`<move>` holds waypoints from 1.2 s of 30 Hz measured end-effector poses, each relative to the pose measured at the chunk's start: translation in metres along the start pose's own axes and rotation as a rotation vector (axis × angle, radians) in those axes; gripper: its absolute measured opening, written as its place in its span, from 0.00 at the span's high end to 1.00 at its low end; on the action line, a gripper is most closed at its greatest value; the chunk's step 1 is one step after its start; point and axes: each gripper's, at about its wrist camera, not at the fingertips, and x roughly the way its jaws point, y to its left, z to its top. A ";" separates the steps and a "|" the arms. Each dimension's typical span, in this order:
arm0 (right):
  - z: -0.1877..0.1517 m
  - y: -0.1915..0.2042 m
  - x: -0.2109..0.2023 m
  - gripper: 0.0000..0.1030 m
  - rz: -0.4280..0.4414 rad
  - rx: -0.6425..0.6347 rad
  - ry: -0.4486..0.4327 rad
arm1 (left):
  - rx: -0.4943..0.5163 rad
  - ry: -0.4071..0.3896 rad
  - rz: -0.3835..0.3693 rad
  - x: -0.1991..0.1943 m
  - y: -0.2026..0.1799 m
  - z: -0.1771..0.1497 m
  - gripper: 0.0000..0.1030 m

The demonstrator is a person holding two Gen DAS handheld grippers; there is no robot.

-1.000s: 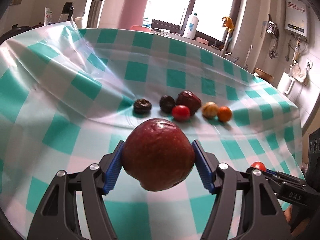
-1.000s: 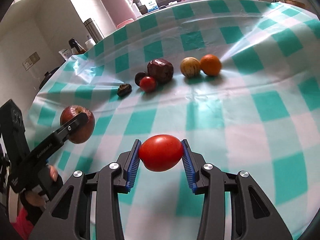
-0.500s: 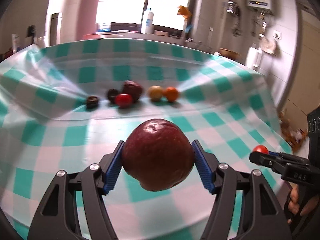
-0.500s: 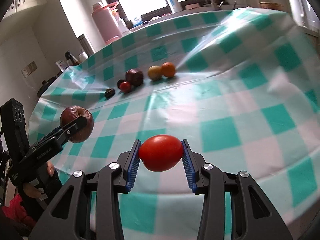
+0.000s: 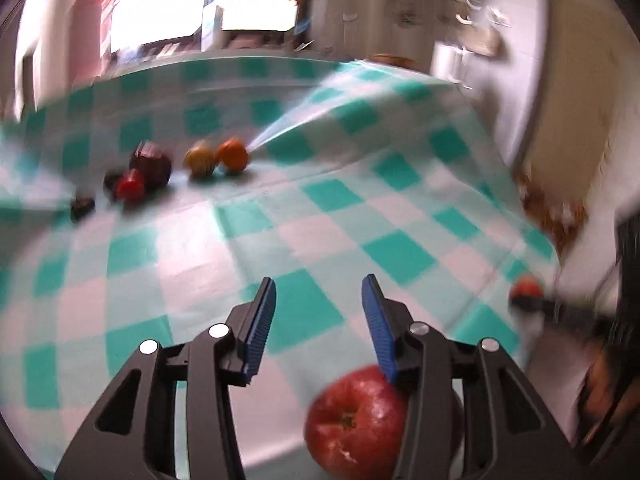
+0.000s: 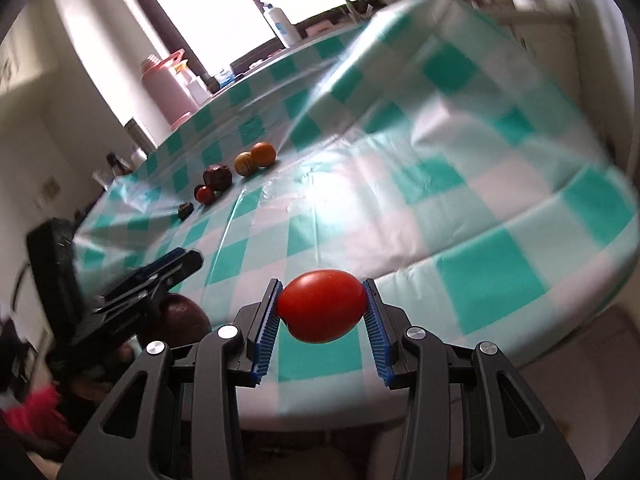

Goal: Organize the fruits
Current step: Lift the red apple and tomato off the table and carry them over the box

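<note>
My left gripper (image 5: pixel 319 284) has nothing between its blue pads, and its jaws are closing. The red apple (image 5: pixel 360 420) lies loose below and partly behind its right finger (image 5: pixel 378 328). In the right wrist view that apple (image 6: pixel 180 316) shows dark under the left gripper (image 6: pixel 176 260). My right gripper (image 6: pixel 322 286) is shut on a red tomato (image 6: pixel 320 306), held over the table's near edge. A row of small fruits sits far back on the cloth, from a dark one (image 5: pixel 82 207) to an orange one (image 5: pixel 233 155). The left wrist view is blurred.
The table wears a green-and-white checked cloth (image 5: pixel 320 220) that hangs over the edge at the right. A pink flask (image 6: pixel 166 88) and a white bottle (image 6: pixel 280 26) stand on the counter by the window. A person's hand and red sleeve (image 6: pixel 36 404) show at lower left.
The apple has left the left jaws and now lies low beside the right finger; the jaws have narrowed. Both grippers swept sideways away from the fruit row. The tomato stays gripped.
</note>
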 end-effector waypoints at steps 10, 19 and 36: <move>-0.002 0.038 0.027 0.59 0.023 -0.084 -0.032 | -0.140 -0.010 -0.087 -0.003 0.038 0.005 0.34; -0.008 0.050 0.033 0.60 -0.039 -0.174 -0.008 | 0.231 -0.037 0.054 -0.047 -0.036 -0.035 0.11; -0.010 0.066 0.040 0.68 -0.104 -0.288 0.017 | 0.212 0.066 -0.018 -0.026 -0.027 -0.042 0.43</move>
